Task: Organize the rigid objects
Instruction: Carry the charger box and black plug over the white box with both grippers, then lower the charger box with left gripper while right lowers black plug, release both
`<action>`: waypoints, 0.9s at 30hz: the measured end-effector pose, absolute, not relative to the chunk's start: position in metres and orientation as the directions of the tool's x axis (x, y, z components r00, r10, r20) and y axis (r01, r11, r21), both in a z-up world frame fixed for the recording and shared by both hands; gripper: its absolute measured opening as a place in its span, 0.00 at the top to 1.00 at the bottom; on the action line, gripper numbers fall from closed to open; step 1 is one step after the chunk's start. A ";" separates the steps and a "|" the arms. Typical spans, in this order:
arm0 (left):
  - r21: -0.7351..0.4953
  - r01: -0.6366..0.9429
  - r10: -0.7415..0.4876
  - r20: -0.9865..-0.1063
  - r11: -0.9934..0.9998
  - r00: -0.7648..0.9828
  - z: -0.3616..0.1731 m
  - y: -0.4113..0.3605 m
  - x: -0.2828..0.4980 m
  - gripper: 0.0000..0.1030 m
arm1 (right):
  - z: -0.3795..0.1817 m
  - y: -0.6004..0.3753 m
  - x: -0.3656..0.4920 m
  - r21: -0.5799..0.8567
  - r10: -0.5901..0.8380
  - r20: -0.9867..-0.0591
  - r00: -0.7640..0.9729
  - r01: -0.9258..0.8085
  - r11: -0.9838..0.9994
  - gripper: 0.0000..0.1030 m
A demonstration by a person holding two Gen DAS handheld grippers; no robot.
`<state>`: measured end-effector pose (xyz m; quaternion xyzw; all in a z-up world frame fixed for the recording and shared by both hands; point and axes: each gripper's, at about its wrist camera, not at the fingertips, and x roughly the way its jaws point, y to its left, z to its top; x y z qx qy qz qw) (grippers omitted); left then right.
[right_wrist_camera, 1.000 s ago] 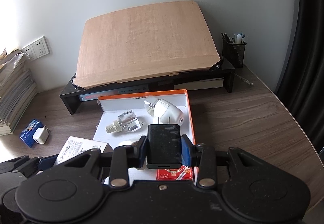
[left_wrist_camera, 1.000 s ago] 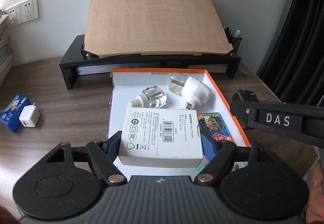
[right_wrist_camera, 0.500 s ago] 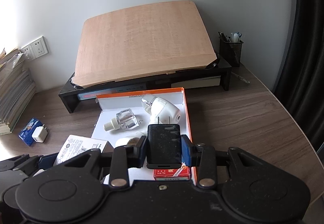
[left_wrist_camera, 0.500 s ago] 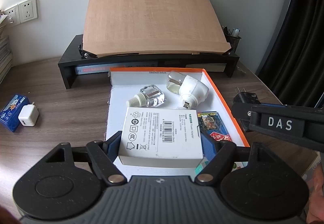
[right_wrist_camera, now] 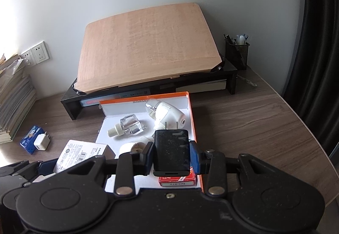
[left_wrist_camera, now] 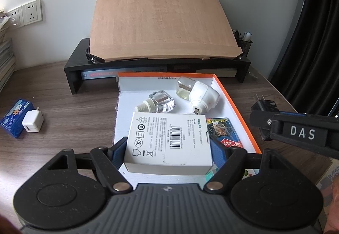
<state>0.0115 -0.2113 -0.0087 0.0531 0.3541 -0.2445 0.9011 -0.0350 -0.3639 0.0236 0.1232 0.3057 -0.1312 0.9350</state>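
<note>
Hovering over the near end of the orange-rimmed box [right_wrist_camera: 191, 119], the right hand-held gripper [right_wrist_camera: 172, 154] is clamped on a black charger [right_wrist_camera: 172, 150], whose long axis runs away from the camera with its prongs toward the box's far wall. The free white floor of the box lies just beyond and left of the charger (a red card pack [right_wrist_camera: 177, 181] sits directly beneath it). The left hand-held gripper [left_wrist_camera: 168, 145] is closed on a white adapter box [left_wrist_camera: 168, 141], held over the box's near left part.
</note>
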 end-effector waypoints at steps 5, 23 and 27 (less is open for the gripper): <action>-0.073 0.473 -0.399 -0.660 0.878 0.637 -0.007 -0.210 0.017 0.23 | 0.024 -0.364 -0.034 0.152 -0.168 -0.603 0.780 0.318 0.936 0.58; -0.078 0.482 -0.408 -0.660 0.872 0.631 -0.005 -0.223 0.058 0.23 | 0.019 -0.372 -0.001 0.144 -0.167 -0.611 0.774 0.317 0.937 0.58; -0.079 0.487 -0.411 -0.663 0.870 0.627 -0.005 -0.227 0.065 0.23 | 0.017 -0.374 0.006 0.138 -0.175 -0.616 0.768 0.324 0.936 0.58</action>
